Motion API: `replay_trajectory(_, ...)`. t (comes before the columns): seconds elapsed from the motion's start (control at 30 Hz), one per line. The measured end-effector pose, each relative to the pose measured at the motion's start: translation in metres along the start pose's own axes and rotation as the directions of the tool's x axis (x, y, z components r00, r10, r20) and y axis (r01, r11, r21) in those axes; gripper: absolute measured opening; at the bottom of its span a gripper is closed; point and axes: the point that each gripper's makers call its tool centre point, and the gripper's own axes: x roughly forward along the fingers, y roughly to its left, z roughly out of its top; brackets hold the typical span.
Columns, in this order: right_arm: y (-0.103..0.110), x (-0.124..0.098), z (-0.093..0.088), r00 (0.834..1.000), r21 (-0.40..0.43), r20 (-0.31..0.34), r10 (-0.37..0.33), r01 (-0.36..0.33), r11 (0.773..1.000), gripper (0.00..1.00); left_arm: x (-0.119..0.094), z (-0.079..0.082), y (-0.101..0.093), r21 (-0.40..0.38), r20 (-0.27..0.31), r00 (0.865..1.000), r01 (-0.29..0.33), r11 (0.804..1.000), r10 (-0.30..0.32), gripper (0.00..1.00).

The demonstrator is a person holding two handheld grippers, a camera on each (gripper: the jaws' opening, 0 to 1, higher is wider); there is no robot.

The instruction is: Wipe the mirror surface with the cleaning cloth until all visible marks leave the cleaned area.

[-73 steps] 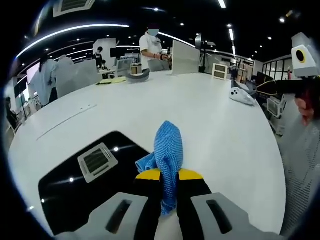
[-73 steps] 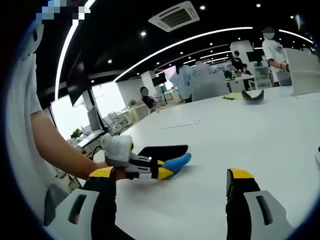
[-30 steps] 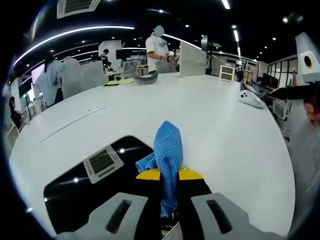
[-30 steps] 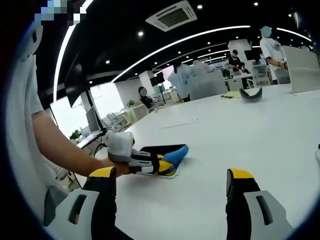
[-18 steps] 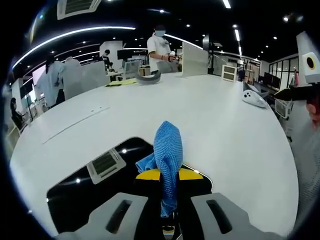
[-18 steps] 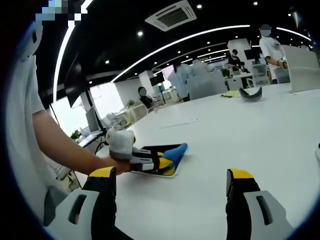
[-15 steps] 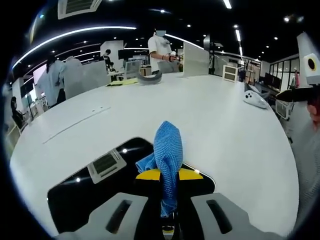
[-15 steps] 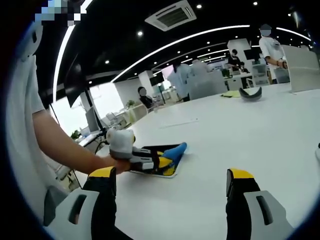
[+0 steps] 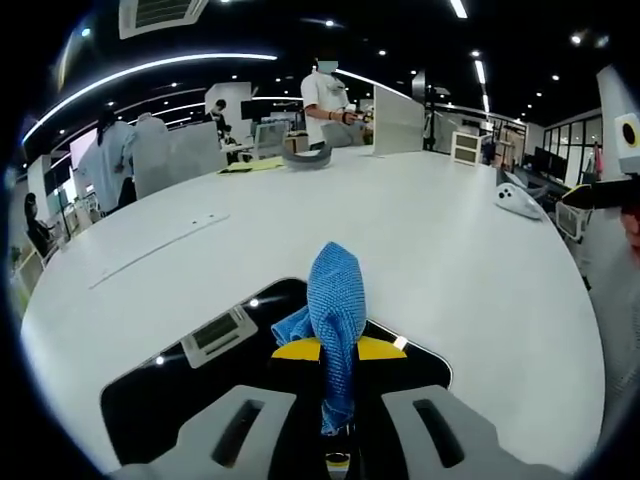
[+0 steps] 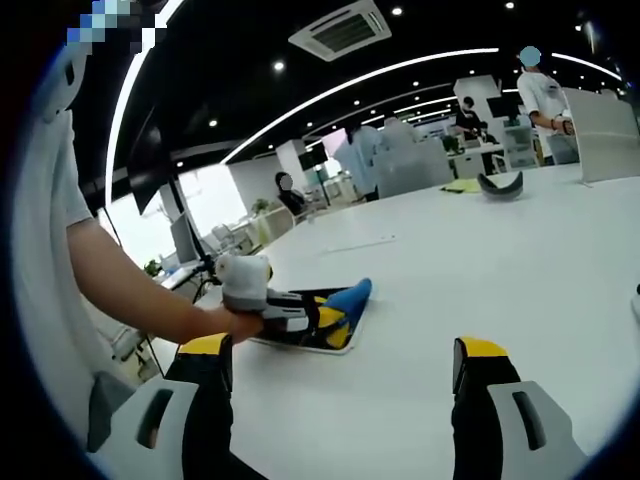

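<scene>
Left gripper (image 9: 338, 350) clamps blue cleaning cloth (image 9: 334, 300) directly over mirror (image 9: 190, 385); mirror spreads left of jaws. Right gripper (image 10: 340, 375) spread, empty, well apart.

A large white table (image 9: 420, 250) with a curved edge carries everything. A dark, glossy mirror (image 9: 190, 385) lies flat on its near part, reflecting ceiling lights and a vent. Farther off on the tabletop sit a white device (image 9: 520, 200) near the right edge, a grey curved object (image 9: 307, 157), and yellow papers (image 9: 250, 165) at the far side.
</scene>
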Motion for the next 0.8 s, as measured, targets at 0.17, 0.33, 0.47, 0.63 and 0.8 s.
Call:
replay_trajectory(0.17, -0.001, 0.0, 0.0, 1.0, 0.002, 0.001, -0.003, 0.003, 1.0, 0.91, 0.002, 0.001, 0.006, 0.003, 0.0, 1.0, -0.005, 1.0, 0.005, 0.07)
replay_trajectory(0.33, 0.0, 0.0, -0.001, 1.0, 0.002, -0.005, 0.0, 0.0, 1.0, 0.91, 0.003, 0.002, 0.013, 0.004, -0.001, 1.0, -0.013, 1.0, 0.013, 0.07)
replay_trajectory(0.47, -0.001, 0.001, -0.002, 1.0, 0.004, -0.007, 0.0, 0.0, 1.0, 0.91, 0.004, 0.003, 0.017, 0.003, 0.0, 1.0, -0.018, 1.0, 0.018, 0.07)
replay_trajectory(0.63, -0.001, 0.001, -0.002, 1.0, 0.006, -0.008, -0.001, 0.001, 1.0, 0.91, 0.006, 0.003, 0.02, 0.007, 0.002, 1.0, -0.019, 1.0, 0.019, 0.07)
replay_trajectory(0.8, -0.002, 0.001, -0.002, 1.0, 0.006, -0.009, -0.004, 0.004, 1.0, 0.91, 0.007, 0.004, 0.024, 0.004, 0.005, 1.0, -0.026, 1.0, 0.026, 0.07)
